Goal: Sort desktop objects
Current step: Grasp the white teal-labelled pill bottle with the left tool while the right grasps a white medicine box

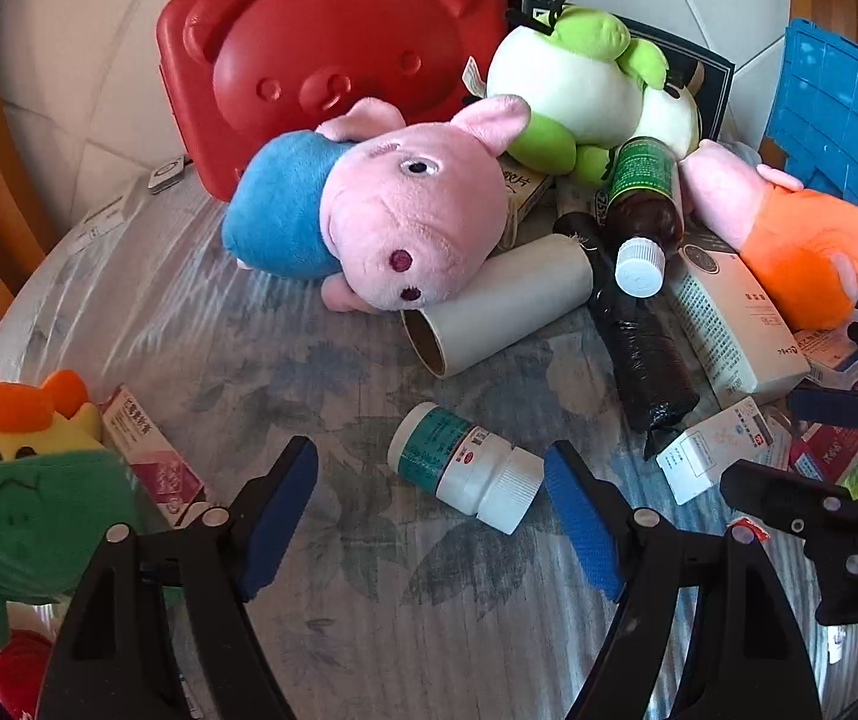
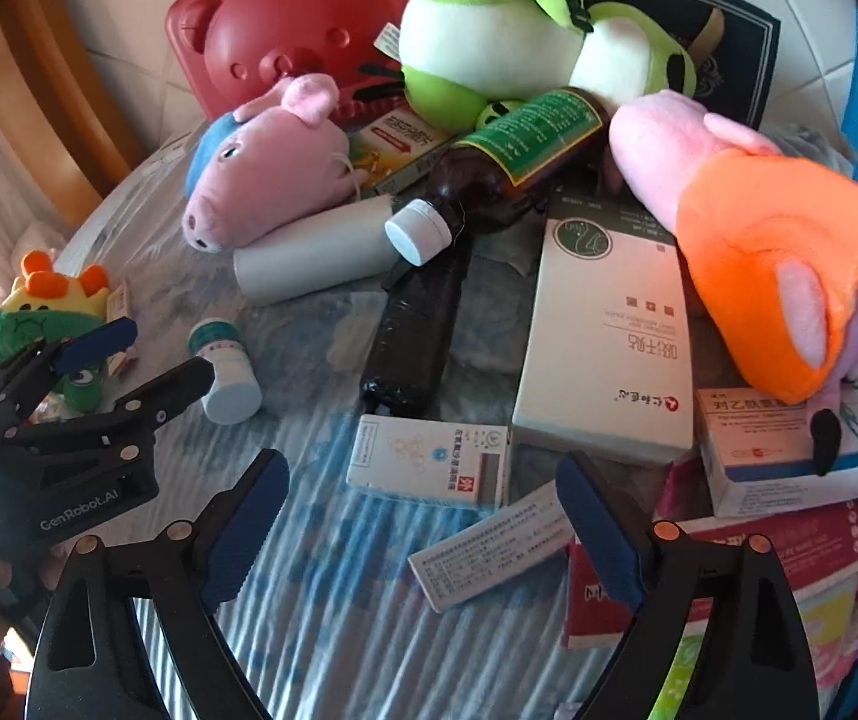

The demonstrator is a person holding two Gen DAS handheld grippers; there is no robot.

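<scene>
My left gripper [image 1: 429,510] is open and empty, its jaws on either side of a white pill bottle [image 1: 465,471] with a teal label that lies on the table; that bottle also shows in the right wrist view [image 2: 225,369]. My right gripper [image 2: 423,531] is open and empty above small white medicine boxes [image 2: 429,462] and a folded leaflet [image 2: 489,546]. A pink pig plush in blue [image 1: 381,216], a green frog plush [image 1: 579,84], a pig plush in orange [image 2: 759,252], a brown bottle [image 2: 507,168] and a cardboard tube [image 1: 501,306] lie behind.
A red bear-shaped case [image 1: 333,48] stands at the back. A blue crate [image 1: 843,120] is at the right. A black wrapped roll [image 1: 639,336], a long white box [image 2: 609,336] and a yellow-green plush [image 1: 21,480] lie around. Red packets [image 2: 759,558] lie at the right.
</scene>
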